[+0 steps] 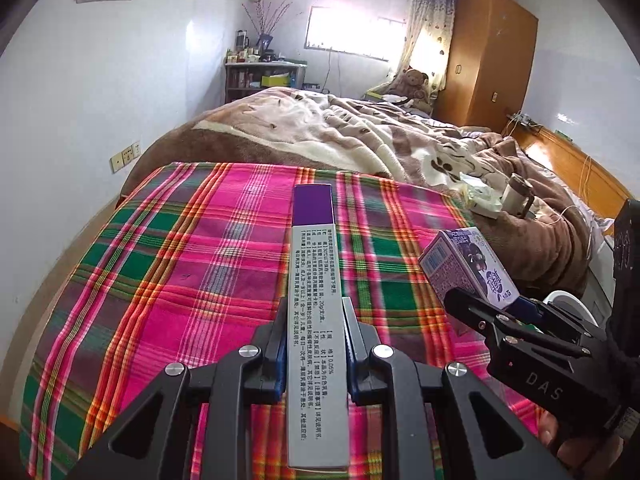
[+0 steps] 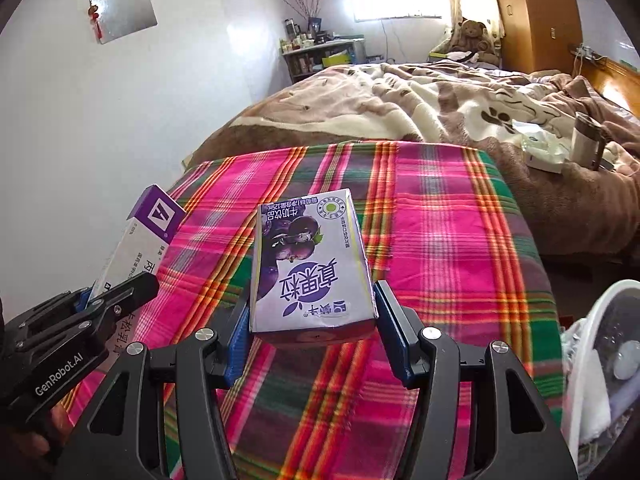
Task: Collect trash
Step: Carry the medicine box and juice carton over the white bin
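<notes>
My left gripper (image 1: 314, 320) is shut on a long grey and purple ointment box (image 1: 314, 280), which sticks out forward above the pink plaid cloth (image 1: 192, 248). In the right wrist view the same ointment box (image 2: 140, 240) and left gripper (image 2: 116, 296) show at the lower left. My right gripper (image 2: 308, 312) is shut on a purple milk drink carton (image 2: 310, 264), held flat above the plaid cloth (image 2: 440, 240). In the left wrist view that carton (image 1: 468, 266) and the right gripper (image 1: 492, 308) appear at the right.
A bed with a brown and cream blanket (image 1: 340, 136) lies beyond the cloth, with a lidded cup (image 2: 584, 140) and crumpled white paper (image 2: 540, 148) on it. A white bin (image 2: 600, 360) with a bag stands at the lower right. A wooden wardrobe (image 1: 488, 56) stands at the back.
</notes>
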`<move>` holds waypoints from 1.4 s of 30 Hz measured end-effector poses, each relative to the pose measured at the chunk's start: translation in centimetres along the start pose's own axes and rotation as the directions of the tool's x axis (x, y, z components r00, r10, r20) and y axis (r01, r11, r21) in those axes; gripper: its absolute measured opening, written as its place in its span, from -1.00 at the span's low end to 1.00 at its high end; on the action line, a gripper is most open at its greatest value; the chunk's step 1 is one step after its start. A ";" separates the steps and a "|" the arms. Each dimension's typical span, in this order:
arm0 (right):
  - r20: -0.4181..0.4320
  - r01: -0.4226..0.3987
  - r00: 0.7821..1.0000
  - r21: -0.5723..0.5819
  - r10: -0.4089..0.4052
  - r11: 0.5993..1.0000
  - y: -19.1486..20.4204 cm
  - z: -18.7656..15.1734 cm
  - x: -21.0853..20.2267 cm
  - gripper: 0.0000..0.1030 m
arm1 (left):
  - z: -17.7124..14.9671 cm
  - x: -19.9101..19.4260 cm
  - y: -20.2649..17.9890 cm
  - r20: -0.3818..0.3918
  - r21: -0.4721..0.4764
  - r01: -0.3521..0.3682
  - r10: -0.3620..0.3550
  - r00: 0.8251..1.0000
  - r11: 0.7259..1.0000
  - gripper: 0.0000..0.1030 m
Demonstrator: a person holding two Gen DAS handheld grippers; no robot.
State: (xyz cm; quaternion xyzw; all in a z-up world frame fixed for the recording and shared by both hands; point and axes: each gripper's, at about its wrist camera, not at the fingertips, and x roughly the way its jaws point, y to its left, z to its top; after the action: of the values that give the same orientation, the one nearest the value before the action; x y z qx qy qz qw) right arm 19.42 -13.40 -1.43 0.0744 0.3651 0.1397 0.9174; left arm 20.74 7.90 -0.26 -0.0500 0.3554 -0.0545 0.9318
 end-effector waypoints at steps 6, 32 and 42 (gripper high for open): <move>0.051 0.017 0.999 0.012 -0.018 1.000 -1.2 -0.5 -2.8 0.11 | -0.7 -2.8 -2.2 0.039 0.023 0.033 -0.034 0.999 0.999 -0.57; 0.166 0.206 0.957 0.184 -0.237 0.961 -10.7 -4.4 -13.0 0.11 | -3.3 -8.2 -15.5 0.077 0.209 0.249 -0.270 0.960 0.946 -0.57; 0.142 0.301 0.926 0.282 -0.350 0.911 -15.7 -6.1 -15.1 0.12 | -4.4 -6.1 -21.4 0.003 0.266 0.347 -0.361 0.933 0.899 -0.57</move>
State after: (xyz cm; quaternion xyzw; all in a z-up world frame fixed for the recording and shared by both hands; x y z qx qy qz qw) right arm 7.94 -32.76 0.25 0.1425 0.2984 -0.0714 0.9410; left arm 11.86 -12.64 3.31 0.0080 0.3058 -0.2679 0.9136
